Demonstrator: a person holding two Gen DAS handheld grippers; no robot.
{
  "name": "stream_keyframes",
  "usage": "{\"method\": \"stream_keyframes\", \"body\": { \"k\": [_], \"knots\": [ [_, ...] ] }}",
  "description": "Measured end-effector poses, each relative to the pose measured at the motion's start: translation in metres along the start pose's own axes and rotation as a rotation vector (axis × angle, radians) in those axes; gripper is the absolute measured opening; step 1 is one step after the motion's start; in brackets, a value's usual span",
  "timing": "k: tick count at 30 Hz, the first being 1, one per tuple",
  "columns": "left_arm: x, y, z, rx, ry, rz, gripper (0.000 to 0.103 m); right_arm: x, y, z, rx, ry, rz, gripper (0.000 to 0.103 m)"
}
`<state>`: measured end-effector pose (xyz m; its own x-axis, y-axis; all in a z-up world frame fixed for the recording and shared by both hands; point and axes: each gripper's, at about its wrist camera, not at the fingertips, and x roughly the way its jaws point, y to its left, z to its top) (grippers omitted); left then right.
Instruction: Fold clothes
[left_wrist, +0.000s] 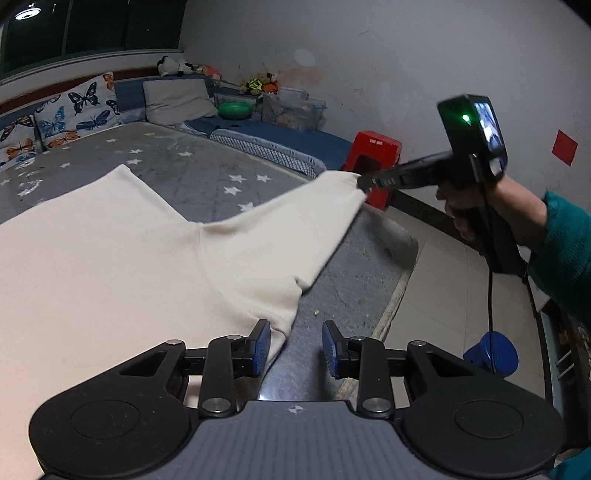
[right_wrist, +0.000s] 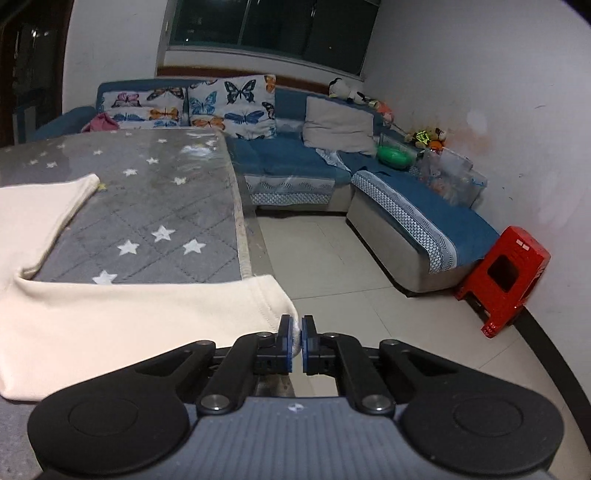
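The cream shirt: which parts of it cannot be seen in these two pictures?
- Shirt body: cut off by the left edge in both views; collar and hem are out of frame.
- Cuff: its tip is hidden between the shut right tongs in the right view.
- Near edge: covered by the open left tongs in the left view.
- Underside: hidden against the table.

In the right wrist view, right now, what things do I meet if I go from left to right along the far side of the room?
Pink cloth → butterfly cushions → grey pillow → green bowl → clear plastic box → red stool.
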<state>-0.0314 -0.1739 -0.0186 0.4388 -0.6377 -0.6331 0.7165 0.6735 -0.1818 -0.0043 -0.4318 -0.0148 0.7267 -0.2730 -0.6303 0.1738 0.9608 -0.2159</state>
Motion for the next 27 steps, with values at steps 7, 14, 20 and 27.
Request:
{"method": "stream_keyframes", "body": {
  "k": [7,14,20,27],
  "knots": [
    [-0.025,0.011,-0.003,-0.046,-0.035,0.031,0.035,0.006,0.013,0.002,-0.062,0.008,-0.039,0.010],
    [-0.082,0.060,-0.022,-0.217,-0.103,0.247,0.035,-0.029,0.050,0.022,-0.118,-0.054,0.161,0.028],
    [-0.134,0.114,-0.053,-0.405,-0.140,0.568,0.035,-0.043,0.115,0.032,-0.230,-0.062,0.413,0.030],
    [-0.192,0.176,-0.088,-0.650,-0.192,0.916,0.035,-0.055,0.192,0.032,-0.397,-0.073,0.620,0.032]
  ]
}}
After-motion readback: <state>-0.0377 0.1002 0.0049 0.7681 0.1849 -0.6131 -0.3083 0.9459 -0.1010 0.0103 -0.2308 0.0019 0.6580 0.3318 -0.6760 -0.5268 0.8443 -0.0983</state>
